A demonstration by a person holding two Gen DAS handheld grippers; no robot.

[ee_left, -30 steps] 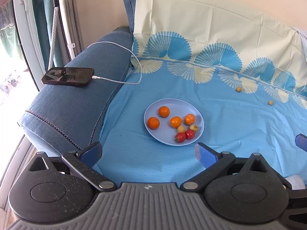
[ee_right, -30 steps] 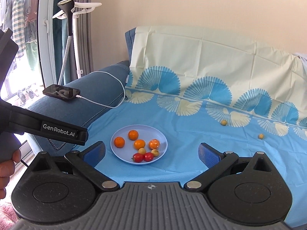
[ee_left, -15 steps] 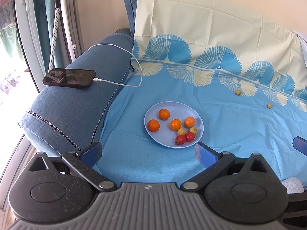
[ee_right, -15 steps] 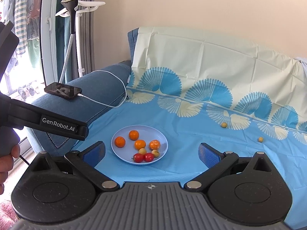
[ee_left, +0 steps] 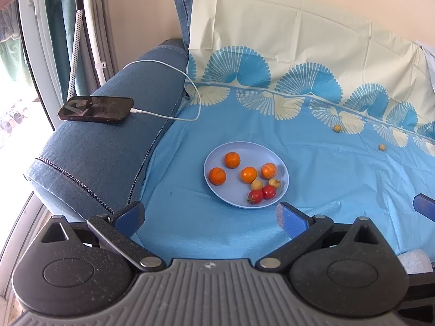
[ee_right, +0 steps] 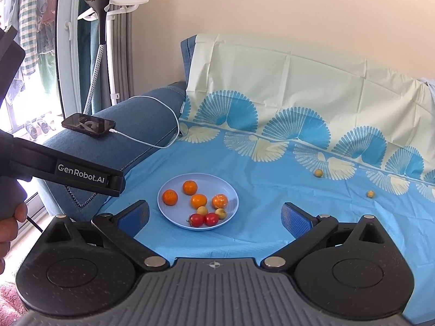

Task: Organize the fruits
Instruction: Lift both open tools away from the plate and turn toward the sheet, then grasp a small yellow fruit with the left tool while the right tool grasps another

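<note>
A sunlit room, a blue sofa (ee_left: 103, 152) draped in a fan-print sheet (ee_left: 312, 163), serves as the work surface for a fruit-sorting task. On the sheet sits a pale blue plate (ee_left: 217, 160) holding four oranges (ee_left: 232, 160), two red fruits (ee_left: 262, 193) and two small yellow fruits (ee_left: 265, 183), the smaller ones clustered at the near rim. Two more yellow fruits lie loose on the sheet well apart from the plate, one (ee_right: 318, 173) near the fan border and another (ee_right: 370, 194) further right.

Both tools hang above the sofa's front edge, short of the plate. The left gripper (ee_left: 210, 216) has its jaws spread wide and holds nothing; the right gripper (ee_right: 214, 216) is likewise spread and empty. The left tool's body and the hand (ee_right: 9, 225) holding it show at the edge of the right view.

The loose fruits appear to be what remains to gather. The risks look plain: small round fruit on soft, creased fabric may roll away or sink under a pressing finger, and a squeeze too firm could bruise it. A nudge to the plate's rim could tip it on the cushion. A phone (ee_left: 96, 109) and its cable (ee_left: 187, 87) rest on the armrest, clear of the likely reach.
</note>
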